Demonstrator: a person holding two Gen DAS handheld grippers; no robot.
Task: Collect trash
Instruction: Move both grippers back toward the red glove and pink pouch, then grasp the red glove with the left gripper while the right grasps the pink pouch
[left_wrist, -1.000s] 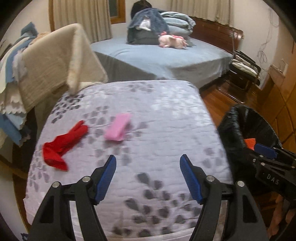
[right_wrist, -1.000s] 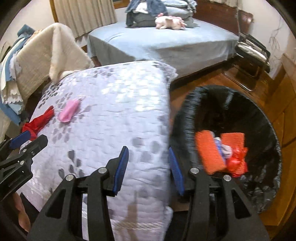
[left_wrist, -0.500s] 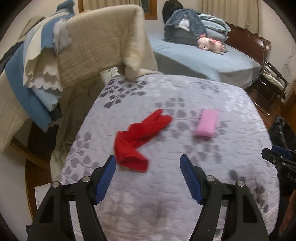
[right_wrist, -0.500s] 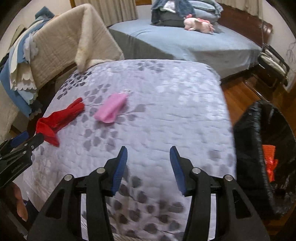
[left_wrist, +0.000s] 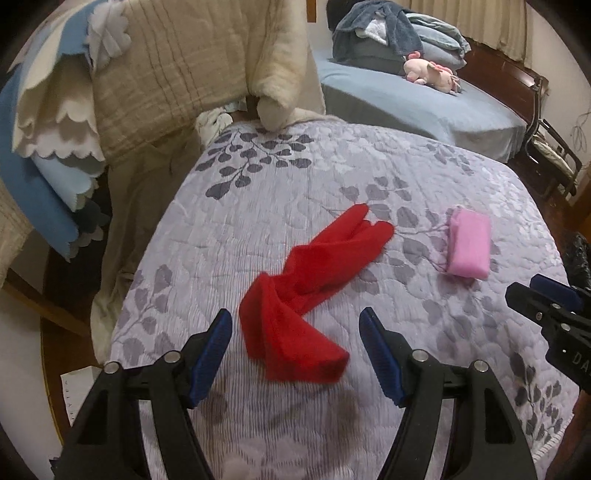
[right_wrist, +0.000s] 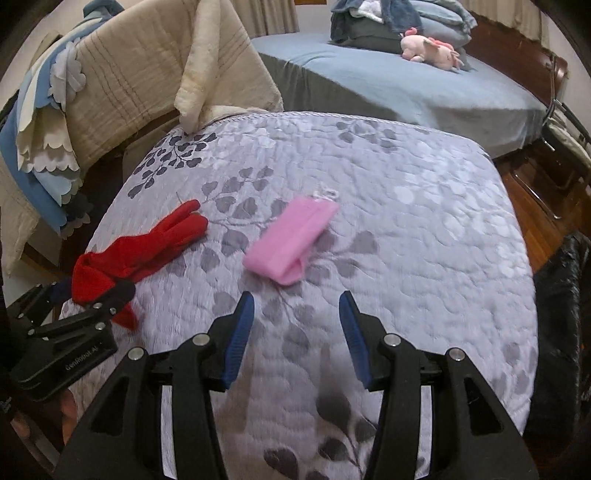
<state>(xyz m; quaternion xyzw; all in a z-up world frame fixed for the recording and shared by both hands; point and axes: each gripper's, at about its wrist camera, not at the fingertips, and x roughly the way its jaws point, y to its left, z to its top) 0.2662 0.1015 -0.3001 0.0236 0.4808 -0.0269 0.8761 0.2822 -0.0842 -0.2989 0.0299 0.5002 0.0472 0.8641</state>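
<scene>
Hovering near the quilt's (left_wrist: 332, 177) left edge, our left claw (left_wrist: 295, 350) gapes around the red cloth (left_wrist: 314, 280); our right claw (right_wrist: 295, 332) gapes before the pink cloth (right_wrist: 291, 240).

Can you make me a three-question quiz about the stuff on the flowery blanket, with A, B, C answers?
1. Where is the folded pink cloth? A) right of the crumpled red cloth B) on the blue bed C) in the bin
2. How many loose cloths lie on the lilac leaf-print quilt? A) one B) two C) four
3. The left gripper is: A) shut on the pink cloth B) open C) out of view

Answers: 1 A, it lies to the red one's right. 2 B, just red and pink. 3 B, its blue pads stand apart around the red cloth's near end.
</scene>
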